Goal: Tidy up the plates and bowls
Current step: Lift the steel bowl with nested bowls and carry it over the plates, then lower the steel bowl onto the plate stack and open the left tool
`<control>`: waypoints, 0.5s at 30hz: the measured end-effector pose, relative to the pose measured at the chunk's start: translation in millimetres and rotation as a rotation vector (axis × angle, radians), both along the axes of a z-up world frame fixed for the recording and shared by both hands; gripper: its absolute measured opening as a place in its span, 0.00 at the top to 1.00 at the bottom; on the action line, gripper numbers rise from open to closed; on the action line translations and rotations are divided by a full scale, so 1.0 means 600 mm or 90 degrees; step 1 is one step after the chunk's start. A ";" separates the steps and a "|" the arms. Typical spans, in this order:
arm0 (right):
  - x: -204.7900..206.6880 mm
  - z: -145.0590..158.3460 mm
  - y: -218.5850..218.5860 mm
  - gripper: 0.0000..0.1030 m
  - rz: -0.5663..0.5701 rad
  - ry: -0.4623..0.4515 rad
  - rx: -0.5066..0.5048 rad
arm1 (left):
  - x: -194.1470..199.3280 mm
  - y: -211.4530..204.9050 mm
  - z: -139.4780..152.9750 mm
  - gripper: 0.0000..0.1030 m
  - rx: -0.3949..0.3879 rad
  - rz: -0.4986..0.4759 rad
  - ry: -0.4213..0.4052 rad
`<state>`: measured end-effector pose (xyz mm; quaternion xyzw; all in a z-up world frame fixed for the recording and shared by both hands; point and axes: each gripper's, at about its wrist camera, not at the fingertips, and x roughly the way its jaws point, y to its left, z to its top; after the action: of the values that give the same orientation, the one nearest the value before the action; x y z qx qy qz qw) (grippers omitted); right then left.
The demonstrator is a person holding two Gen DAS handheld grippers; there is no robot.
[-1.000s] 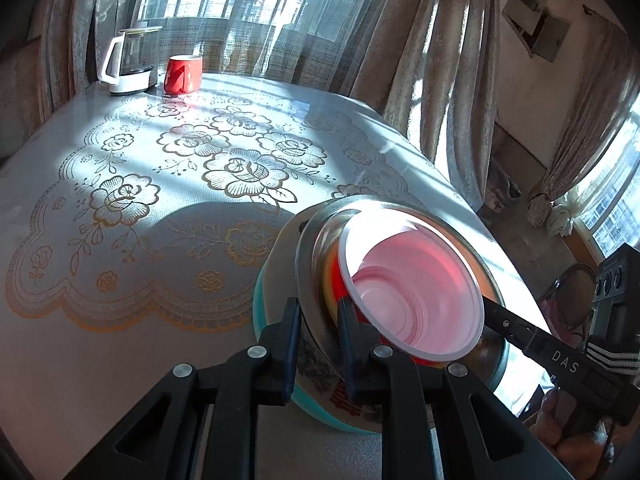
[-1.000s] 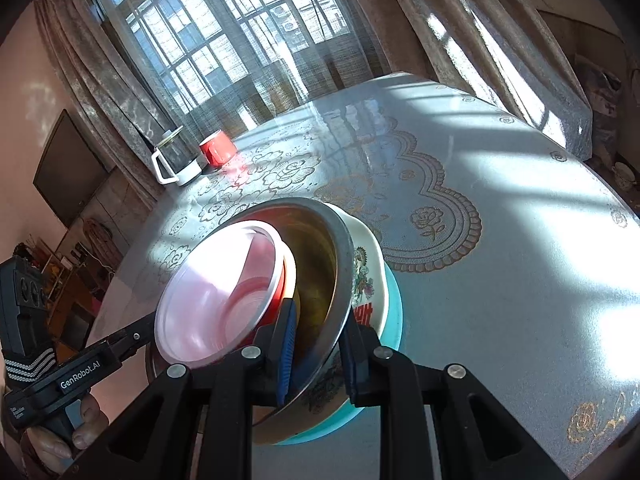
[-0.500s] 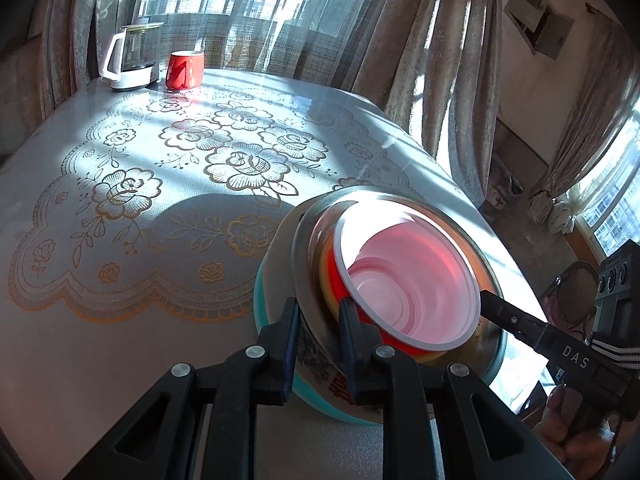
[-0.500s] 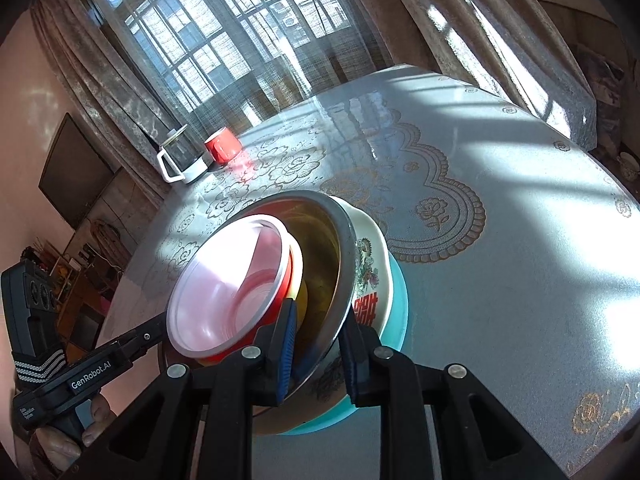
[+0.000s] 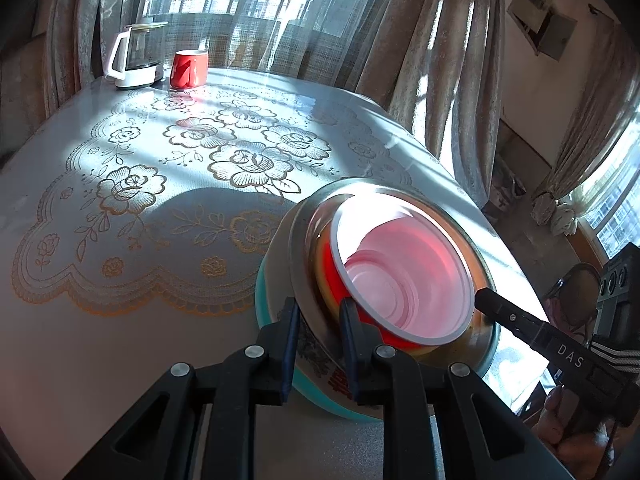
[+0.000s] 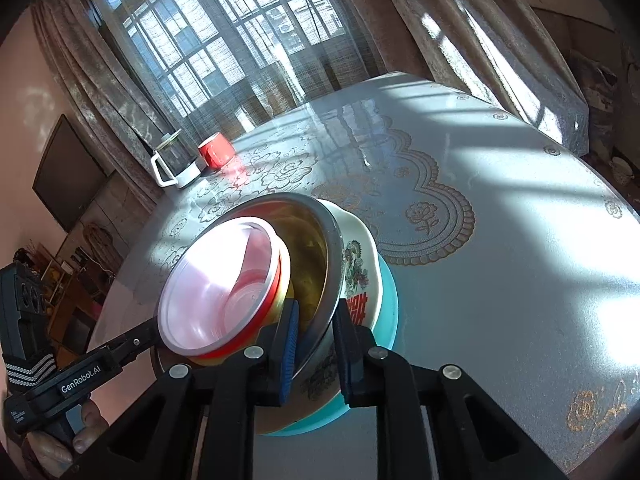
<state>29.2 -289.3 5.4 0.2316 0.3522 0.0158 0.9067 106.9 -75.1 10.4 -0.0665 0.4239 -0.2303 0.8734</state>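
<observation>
A nested stack stands on the table: a teal plate (image 5: 262,300) at the bottom, a white floral enamel basin (image 6: 362,276), a steel bowl (image 5: 304,264), a red bowl (image 5: 332,276) and a clear plastic bowl (image 5: 404,276) on top. My left gripper (image 5: 318,318) is shut on the steel bowl's near rim. My right gripper (image 6: 314,330) is shut on the steel bowl's (image 6: 334,248) opposite rim. Each gripper shows in the other's view, the right one (image 5: 540,344) and the left one (image 6: 100,364). The clear bowl (image 6: 216,280) sits tilted.
A white-handled glass kettle (image 5: 134,56) and a red mug (image 5: 189,68) stand at the table's far end, also in the right wrist view (image 6: 174,160) (image 6: 216,152). A lace-pattern cloth (image 5: 140,184) covers the table. Curtains and windows ring the room; the table edge (image 5: 468,184) is close behind the stack.
Both grippers keep their hold on the steel bowl's rim. The stack has shifted slightly along the table, and the view has tilted a little.
</observation>
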 end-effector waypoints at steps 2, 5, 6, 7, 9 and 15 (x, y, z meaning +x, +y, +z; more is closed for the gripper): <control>0.000 0.000 -0.002 0.84 -0.004 0.002 0.001 | -0.001 -0.003 0.000 0.80 0.003 -0.001 -0.001; -0.001 0.000 -0.002 0.84 -0.001 0.002 0.000 | -0.002 -0.003 0.000 0.80 0.000 0.000 0.000; -0.001 -0.001 -0.002 0.84 0.000 0.003 0.002 | -0.002 -0.003 0.001 0.80 -0.001 0.000 0.000; -0.001 -0.001 -0.002 0.84 0.000 0.004 0.003 | -0.002 -0.003 0.001 0.80 -0.001 0.000 0.000; -0.001 -0.001 0.001 0.84 0.001 0.004 -0.001 | -0.003 -0.002 0.002 0.80 -0.001 0.002 -0.003; -0.001 -0.003 0.001 0.84 0.001 0.006 0.003 | -0.007 -0.001 0.003 0.80 0.004 0.003 -0.009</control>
<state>28.7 -288.9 3.6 0.2332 0.3566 0.0165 0.9046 102.6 -75.7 12.4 -0.0631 0.4184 -0.2275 0.8771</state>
